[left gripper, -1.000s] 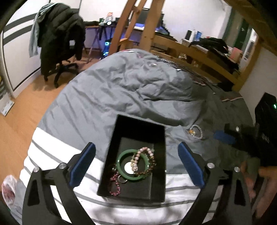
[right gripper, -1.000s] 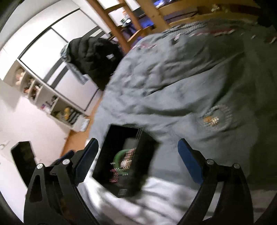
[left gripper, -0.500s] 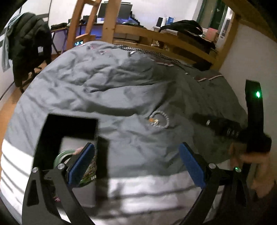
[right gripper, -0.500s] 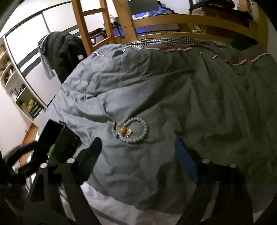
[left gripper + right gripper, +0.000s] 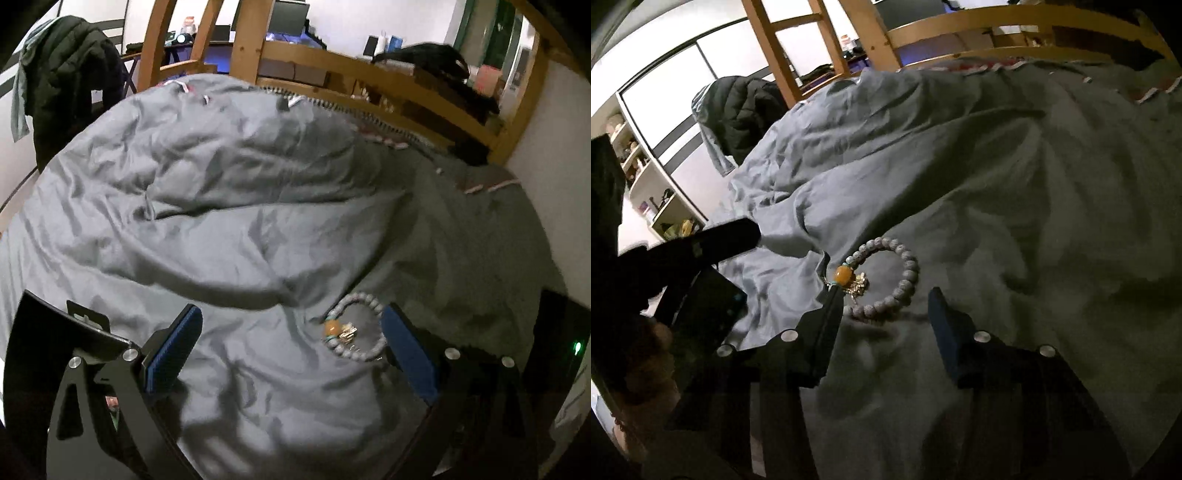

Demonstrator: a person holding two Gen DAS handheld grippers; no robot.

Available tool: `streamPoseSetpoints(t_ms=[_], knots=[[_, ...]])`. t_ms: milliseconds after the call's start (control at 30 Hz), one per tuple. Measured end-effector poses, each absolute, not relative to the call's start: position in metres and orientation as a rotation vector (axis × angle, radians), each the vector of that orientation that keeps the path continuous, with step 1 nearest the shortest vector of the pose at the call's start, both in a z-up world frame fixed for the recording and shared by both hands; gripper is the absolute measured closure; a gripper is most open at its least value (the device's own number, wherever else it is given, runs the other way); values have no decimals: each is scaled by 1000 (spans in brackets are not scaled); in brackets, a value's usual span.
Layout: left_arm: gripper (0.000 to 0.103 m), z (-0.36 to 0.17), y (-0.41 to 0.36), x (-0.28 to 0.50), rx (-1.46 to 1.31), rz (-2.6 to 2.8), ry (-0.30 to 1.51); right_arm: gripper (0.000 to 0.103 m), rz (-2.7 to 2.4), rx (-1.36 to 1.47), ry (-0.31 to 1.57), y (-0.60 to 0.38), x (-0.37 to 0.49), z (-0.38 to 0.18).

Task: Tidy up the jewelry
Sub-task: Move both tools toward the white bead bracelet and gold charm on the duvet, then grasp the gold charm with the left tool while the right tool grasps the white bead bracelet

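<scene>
On the grey duvet (image 5: 229,236) lies a bead bracelet (image 5: 886,280), a flat ring of pale grey beads with one orange bead (image 5: 843,274) and a small metal charm (image 5: 860,286) beside it. The ring lies flat on the cloth, so it has no clear long axis; in the right wrist view the orange bead sits on the bracelet's left side.

The right gripper (image 5: 886,314) hangs low over the bracelet with its fingers (image 5: 829,317) partly apart, one on each side of the bracelet's near edge. The left finger's tip is just beside the orange bead, and I cannot tell whether it touches it. The right finger stands apart from the beads. Nothing is gripped.

The left gripper (image 5: 291,350) has its fingers (image 5: 173,350) spread wide and holds nothing. In the left wrist view the bracelet (image 5: 352,334) lies between those fingers, close to the right one, whose blue pad (image 5: 408,360) is just beside the beads or touching them; blur hides which. The orange bead (image 5: 332,328) is on the bracelet's left side in this view too.

Left of the bracelet, a black box (image 5: 55,332) sits on the duvet behind the left finger, its contents mostly hidden. Beyond the bracelet, past the duvet, runs a wooden bed rail (image 5: 369,70), and a dark jacket (image 5: 70,74) hangs on a chair at far left.
</scene>
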State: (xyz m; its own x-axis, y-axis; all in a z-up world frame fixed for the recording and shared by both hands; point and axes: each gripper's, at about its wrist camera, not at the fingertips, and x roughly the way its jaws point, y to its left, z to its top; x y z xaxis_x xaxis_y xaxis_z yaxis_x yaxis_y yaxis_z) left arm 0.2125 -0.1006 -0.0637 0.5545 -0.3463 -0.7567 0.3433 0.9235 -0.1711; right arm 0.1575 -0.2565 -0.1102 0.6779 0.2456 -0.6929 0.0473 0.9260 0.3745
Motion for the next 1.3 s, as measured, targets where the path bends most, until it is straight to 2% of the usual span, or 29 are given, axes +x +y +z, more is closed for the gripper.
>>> streamPoseSetpoints(t_ms=[100,133,200,267,500,733,1000,1167,1233,1300], knots=[[7,-71,-102,213,4,-419,886,55,91,376,848,-251,177,-128],[7,-74,-103,213,19,-417,879,60,87,372,843,-251,179,-131],[7,-80,-107,213,46,-423,879,82,54,356,834,-253,177,-133],[7,-86,-110,212,80,-407,863,94,41,394,837,-262,177,-133],[7,-89,-118,205,126,-416,826,94,46,557,749,-303,167,-116],[7,-100,-142,197,216,-433,821,94,3,596,710,-327,162,-103],[10,-120,-166,198,247,-527,837,94,10,637,742,-331,162,-120],[32,-133,-166,204,251,-519,887,94,4,657,752,-334,163,-127],[48,-130,-165,201,248,-523,875,94,2,664,750,-335,163,-128],[57,-126,-165,199,244,-538,871,94,-1,669,745,-337,162,-127]])
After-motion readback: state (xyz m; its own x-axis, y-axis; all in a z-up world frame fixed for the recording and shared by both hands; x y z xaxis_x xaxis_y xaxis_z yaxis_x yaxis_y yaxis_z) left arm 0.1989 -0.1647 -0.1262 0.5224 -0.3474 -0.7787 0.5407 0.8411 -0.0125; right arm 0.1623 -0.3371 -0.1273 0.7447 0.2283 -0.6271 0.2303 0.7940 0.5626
